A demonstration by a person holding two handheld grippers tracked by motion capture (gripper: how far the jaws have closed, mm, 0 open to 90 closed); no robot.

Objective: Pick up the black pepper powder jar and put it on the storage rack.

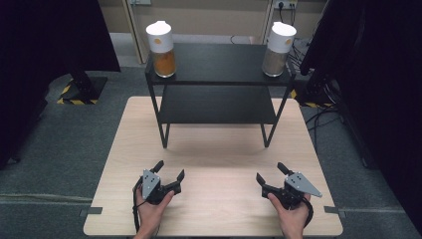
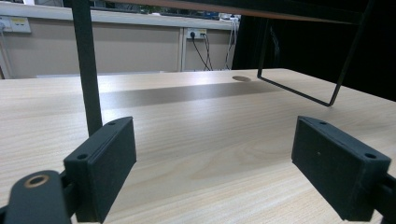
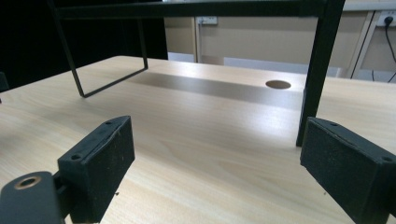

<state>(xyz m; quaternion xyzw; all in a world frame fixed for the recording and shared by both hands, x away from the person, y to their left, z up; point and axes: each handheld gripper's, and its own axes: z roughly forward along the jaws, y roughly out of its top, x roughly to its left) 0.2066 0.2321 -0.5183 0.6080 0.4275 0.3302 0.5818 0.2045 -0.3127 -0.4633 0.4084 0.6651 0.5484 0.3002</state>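
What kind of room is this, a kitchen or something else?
Probably a lab or test room, not a kitchen: a bare wooden table on grey carpet, black curtains at the sides, wall sockets with cables, and a small black shelf holding two jars.

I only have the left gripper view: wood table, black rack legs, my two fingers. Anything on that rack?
Observer: Yes. In the high view a clear jar with a white lid and orange contents stands at the left end of the black two-tier metal rack, on the top shelf.
Operator: Only one jar?
Observer: No, a second white-lidded jar with pale beige contents stands at the right end of the same shelf.
Operator: Right gripper state?
Observer: The right gripper is open and holds nothing, low over the light wooden table near its front edge. The left gripper is open too.
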